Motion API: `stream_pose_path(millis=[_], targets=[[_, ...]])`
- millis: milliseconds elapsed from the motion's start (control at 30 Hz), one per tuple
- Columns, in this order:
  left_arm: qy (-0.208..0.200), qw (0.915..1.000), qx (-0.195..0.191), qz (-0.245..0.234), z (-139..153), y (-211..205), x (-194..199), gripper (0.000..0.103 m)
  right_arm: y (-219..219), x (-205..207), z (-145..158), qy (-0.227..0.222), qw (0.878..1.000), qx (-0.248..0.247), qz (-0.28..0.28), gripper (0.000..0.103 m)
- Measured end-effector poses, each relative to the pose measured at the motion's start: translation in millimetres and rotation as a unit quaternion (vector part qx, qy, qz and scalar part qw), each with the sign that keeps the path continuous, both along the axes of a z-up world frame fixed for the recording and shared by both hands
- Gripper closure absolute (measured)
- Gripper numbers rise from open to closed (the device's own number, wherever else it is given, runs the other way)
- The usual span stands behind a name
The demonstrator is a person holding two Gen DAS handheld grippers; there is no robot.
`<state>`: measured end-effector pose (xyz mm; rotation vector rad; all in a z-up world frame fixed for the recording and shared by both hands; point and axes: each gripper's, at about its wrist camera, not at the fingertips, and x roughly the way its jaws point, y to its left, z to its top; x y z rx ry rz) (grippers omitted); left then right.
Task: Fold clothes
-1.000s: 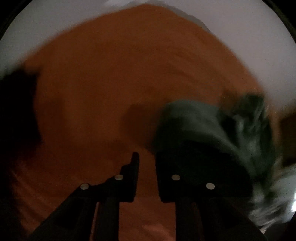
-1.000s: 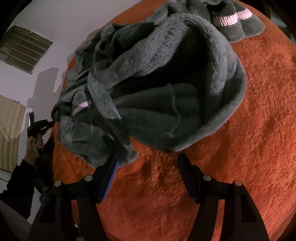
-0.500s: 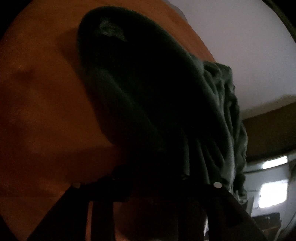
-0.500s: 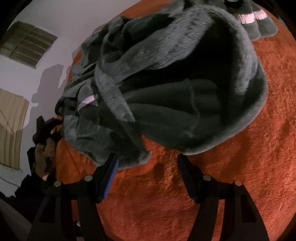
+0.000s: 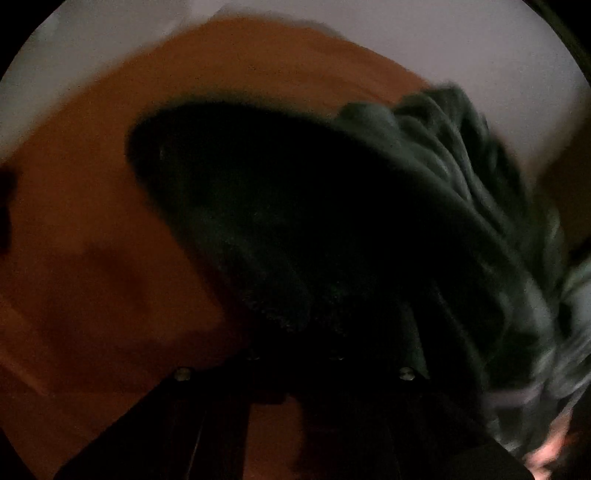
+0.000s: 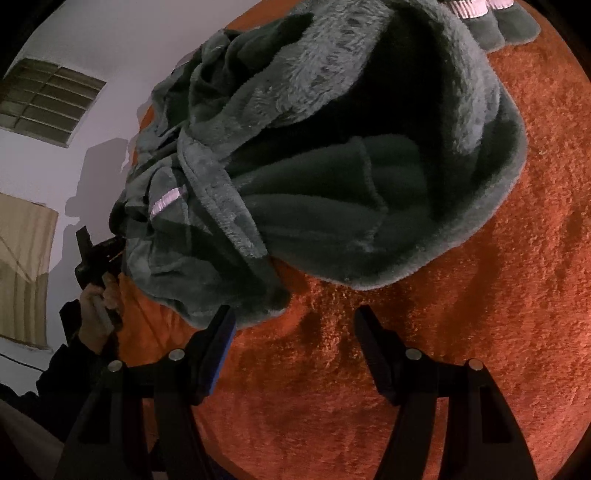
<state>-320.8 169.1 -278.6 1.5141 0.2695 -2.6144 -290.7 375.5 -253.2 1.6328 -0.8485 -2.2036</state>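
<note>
One orange shag blanket (image 6: pixel 443 350) spreads beneath pale walls (image 6: pixel 122 40) and a barred window (image 6: pixel 48 99). On it lies one bunched grey fleece garment (image 6: pixel 332 192). The right gripper (image 6: pixel 291 332) hovers low with fingers spread wide, holding nothing. The left gripper (image 6: pixel 98 254), fist-held, meets the fleece's edge; its grip is too dark to tell.

A shaggy orange-red plush cover (image 6: pixel 461 332) is carrying everything here; whether it is a bed or a floor rug, I cannot tell. A dark grey fluffy fleece garment (image 6: pixel 332 192) is lying directly on it in a crumpled heap, spreading toward the far edge near the pale wall (image 6: pixel 118 44). Its two cuffs with pink stripes (image 6: pixel 476 5) are resting on the cover at the far right. The near part of the cover is lying bare.
</note>
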Motion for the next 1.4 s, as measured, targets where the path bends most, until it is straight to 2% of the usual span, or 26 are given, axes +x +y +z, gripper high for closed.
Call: stream_pose_path(millis=[67, 133, 200, 267, 333, 400, 467, 567, 633, 700, 733, 800, 833, 867, 933, 967, 1033, 1100, 1167, 1333, 1400], targets=[[0.003, 0.9967, -0.081, -0.003, 11, -4, -6, 0.097, 0, 0, 2, 0.004, 1.0, 0.003, 0.0, 0.037], [-0.006, 0.9911, -0.132, 0.015, 18, -22, -16, 0.097, 0, 1, 4, 0.009, 1.0, 0.006, 0.001, 0.037], [-0.008, 0.9788, -0.201, 0.039, 24, -43, -30, 0.097, 1, 1, 5, 0.01, 1.0, 0.006, -0.001, 0.037], [-0.017, 0.9623, -0.263, 0.069, 26, -79, -34, 0.097, 2, 1, 6, 0.01, 1.0, 0.007, -0.003, 0.037], [-0.033, 0.9495, -0.295, 0.102, 28, -111, -48, 0.097, 3, 1, 6, 0.01, 1.0, 0.007, -0.005, 0.037], [-0.043, 0.9328, -0.334, 0.129, 31, -138, -63, 0.097, 4, 2, 7, 0.011, 1.0, 0.007, -0.007, 0.037], [-0.047, 0.9203, -0.363, 0.139, 32, -153, -69, 0.097, 5, 2, 8, 0.011, 1.0, 0.008, -0.01, 0.037], [-0.04, 0.9009, -0.404, 0.154, 41, -178, -63, 0.097, 6, 2, 9, 0.012, 1.0, 0.008, -0.011, 0.037], [-0.018, 0.8854, -0.437, 0.157, 52, -177, -56, 0.097, 4, 2, 10, 0.012, 1.0, 0.009, -0.01, 0.037], [0.032, 0.8627, -0.477, 0.165, 77, -171, -57, 0.097, 2, 2, 10, 0.012, 1.0, 0.012, -0.009, 0.037], [0.067, 0.8439, -0.507, 0.162, 88, -160, -53, 0.097, 1, 2, 10, 0.012, 1.0, 0.013, -0.008, 0.037], [0.141, 0.7836, -0.59, 0.132, 92, -133, -61, 0.097, 1, 2, 10, 0.011, 1.0, 0.014, -0.008, 0.037], [0.157, 0.7569, -0.625, 0.111, 85, -122, -62, 0.097, 1, 2, 9, 0.01, 1.0, 0.013, -0.009, 0.037], [0.143, 0.7486, -0.642, 0.084, 72, -121, -66, 0.096, 1, 2, 8, 0.007, 1.0, 0.01, -0.009, 0.037], [0.058, 0.7852, -0.615, 0.047, 39, -137, -75, 0.092, -1, 2, 6, 0.001, 1.0, 0.003, -0.01, 0.037], [0.015, 0.8071, -0.589, 0.041, 21, -146, -76, 0.092, -2, 2, 5, 0.0, 1.0, 0.002, -0.008, 0.037], [-0.01, 0.8417, -0.537, 0.053, 2, -156, -67, 0.092, -4, 4, 4, -0.003, 1.0, 0.002, -0.003, 0.037], [-0.034, 0.8721, -0.484, 0.064, -16, -165, -58, 0.091, -6, 6, 4, -0.005, 1.0, 0.003, 0.002, 0.037], [-0.063, 0.8931, -0.437, 0.086, -30, -177, -49, 0.09, -8, 7, 2, -0.007, 1.0, 0.006, 0.005, 0.037], [-0.081, 0.8938, -0.436, 0.069, -43, -172, -35, 0.087, -10, 2, -3, -0.019, 1.0, -0.005, -0.002, 0.037], [-0.085, 0.898, -0.426, 0.071, -42, -183, -35, 0.086, -13, -1, -4, -0.021, 1.0, -0.01, -0.002, 0.037]])
